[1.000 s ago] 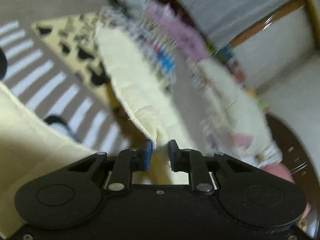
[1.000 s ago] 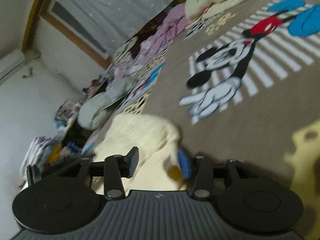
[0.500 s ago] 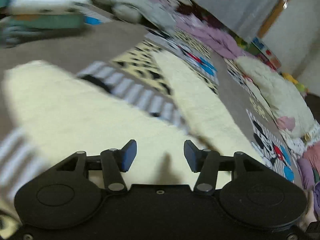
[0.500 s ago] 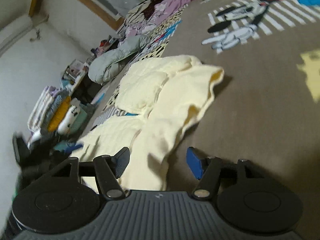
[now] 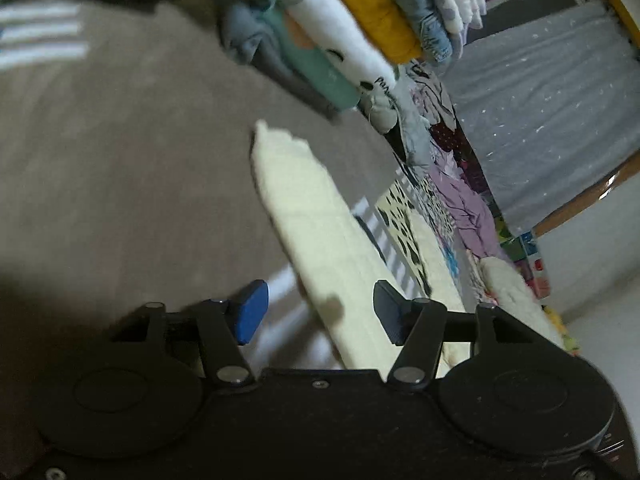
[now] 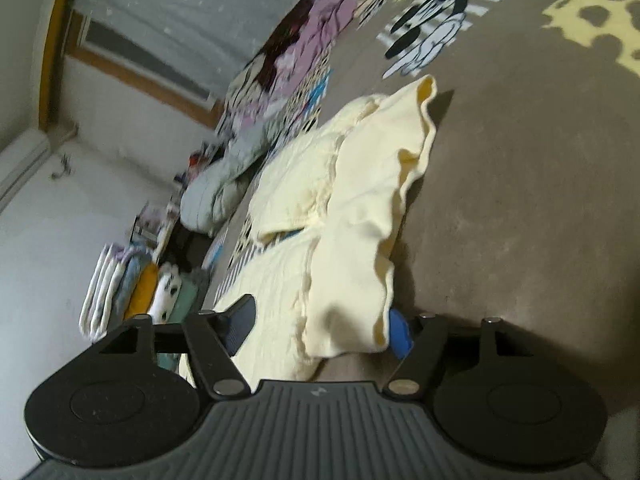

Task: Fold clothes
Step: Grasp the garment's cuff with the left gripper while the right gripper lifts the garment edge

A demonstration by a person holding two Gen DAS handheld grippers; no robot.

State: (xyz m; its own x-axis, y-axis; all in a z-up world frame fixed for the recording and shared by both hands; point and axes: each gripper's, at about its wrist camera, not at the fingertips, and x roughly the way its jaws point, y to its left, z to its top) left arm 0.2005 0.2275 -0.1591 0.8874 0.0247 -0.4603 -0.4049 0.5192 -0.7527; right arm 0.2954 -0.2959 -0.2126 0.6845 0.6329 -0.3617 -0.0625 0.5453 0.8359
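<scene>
Left gripper (image 5: 316,316) spread apart above pale yellow garment (image 5: 320,240), right gripper (image 6: 320,326) also apart over its rumpled edge, brown cartoon-print blanket (image 6: 520,200) beneath, folded stack (image 5: 360,28) at blanket's far edge.

The garment (image 6: 352,216) before me is pale yellow; the rug (image 6: 520,200) under it is grey-brown, printed with a black, white and red cartoon mouse (image 6: 432,28), white stripes and a yellow patch with dark spots (image 6: 592,20); my left hand-held gripper (image 5: 316,314) is black with blue pads; the folded stack (image 5: 380,28) shows mustard, white, teal and denim blue; the curtain (image 5: 552,112) is grey with white flecks.
</scene>
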